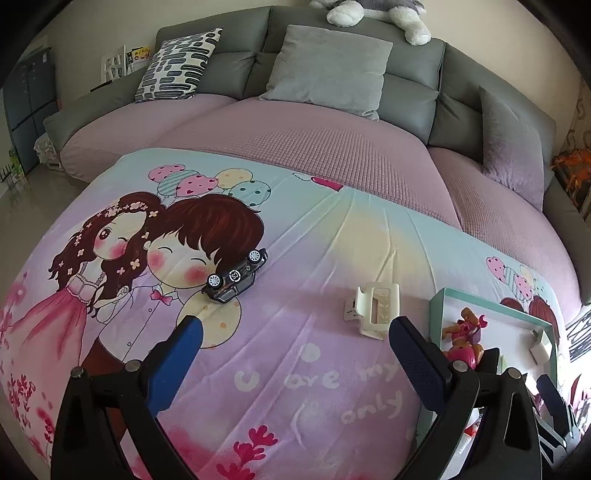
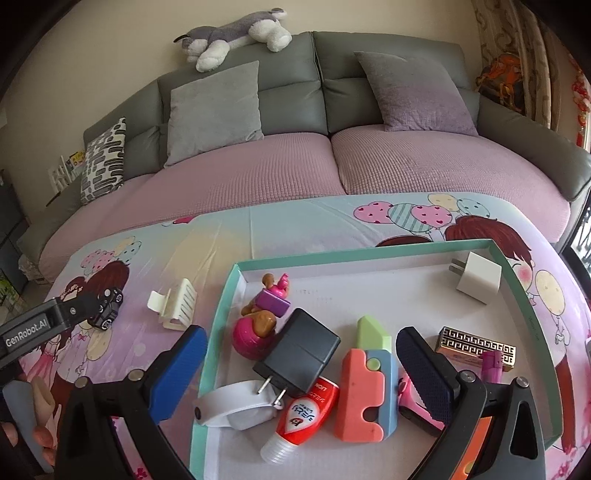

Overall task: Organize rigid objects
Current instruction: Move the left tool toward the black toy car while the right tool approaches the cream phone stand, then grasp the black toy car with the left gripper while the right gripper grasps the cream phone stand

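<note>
Fingers of the left gripper (image 1: 291, 328) and right gripper (image 2: 301, 341) both spread wide, empty, above the cartoon blanket (image 1: 314, 236); toy car (image 1: 236, 276) and hair clip (image 1: 373, 310) lie outside the teal tray (image 2: 218, 332).

Wall: plain cream wall (image 2: 92, 74) behind the seating.
Sofa: long grey-green leather sofa (image 2: 295, 62) with purple waffle-textured seat covers (image 2: 258, 173).
Cushions: black-and-white patterned cushion (image 1: 181, 66) at the left end; plain grey square cushion (image 1: 325, 66) in the middle; grey-to-lilac plush cushion (image 2: 413, 92) on the right.
Sofa back: grey and white plush dog (image 2: 236, 33) lying along the top.
Foreground surface: pastel cartoon-print cloth (image 1: 314, 240) with a couple, balloons and lettering.
Left side: dark blue-grey cabinet (image 1: 26, 107); glossy pale floor (image 1: 37, 195) below it.
Right side: patterned beige curtain (image 2: 517, 48); orange and red decoration (image 2: 498, 81) near it.
Light: soft, even daylight.
</note>
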Tool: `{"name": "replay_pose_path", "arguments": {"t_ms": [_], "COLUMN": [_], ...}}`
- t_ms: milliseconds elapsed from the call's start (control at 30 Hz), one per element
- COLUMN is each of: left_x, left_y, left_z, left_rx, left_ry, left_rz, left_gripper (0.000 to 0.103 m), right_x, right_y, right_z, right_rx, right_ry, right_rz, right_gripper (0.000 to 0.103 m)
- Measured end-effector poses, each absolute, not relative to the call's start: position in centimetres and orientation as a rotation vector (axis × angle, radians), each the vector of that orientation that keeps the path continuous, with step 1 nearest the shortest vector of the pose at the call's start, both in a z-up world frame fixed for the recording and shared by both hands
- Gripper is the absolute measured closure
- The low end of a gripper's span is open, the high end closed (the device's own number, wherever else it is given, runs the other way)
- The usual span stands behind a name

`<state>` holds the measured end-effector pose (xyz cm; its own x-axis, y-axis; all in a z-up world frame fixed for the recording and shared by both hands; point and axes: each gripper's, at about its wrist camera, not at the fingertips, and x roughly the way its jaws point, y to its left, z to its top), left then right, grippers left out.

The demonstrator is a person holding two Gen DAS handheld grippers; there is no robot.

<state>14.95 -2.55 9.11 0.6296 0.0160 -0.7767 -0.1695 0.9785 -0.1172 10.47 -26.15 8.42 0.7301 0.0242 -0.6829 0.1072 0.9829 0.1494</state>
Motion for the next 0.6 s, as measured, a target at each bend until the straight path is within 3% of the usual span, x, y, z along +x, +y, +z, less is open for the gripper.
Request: {"name": "replay_pose_path", "arguments": {"t_ms": [533, 600], "left_x": [18.2, 18.6], "left_y": [0.9, 1.1], "left_z": [8.0, 7.6], "left_rx": [-0.220, -0.221], "left_ry": [0.885, 0.882], "left_rz": [0.145, 0.121], "left_gripper": [0.002, 0.002], "right_x": [12.1, 12.4], "right_y": [-22.7, -22.2], "right_z": [7.5, 7.5], "right_rx": [0.191, 0.185], "right_ry": [0.749, 0.762], "right_rz": [0.056, 0.071], "right_gripper": [0.000, 0.005]}}
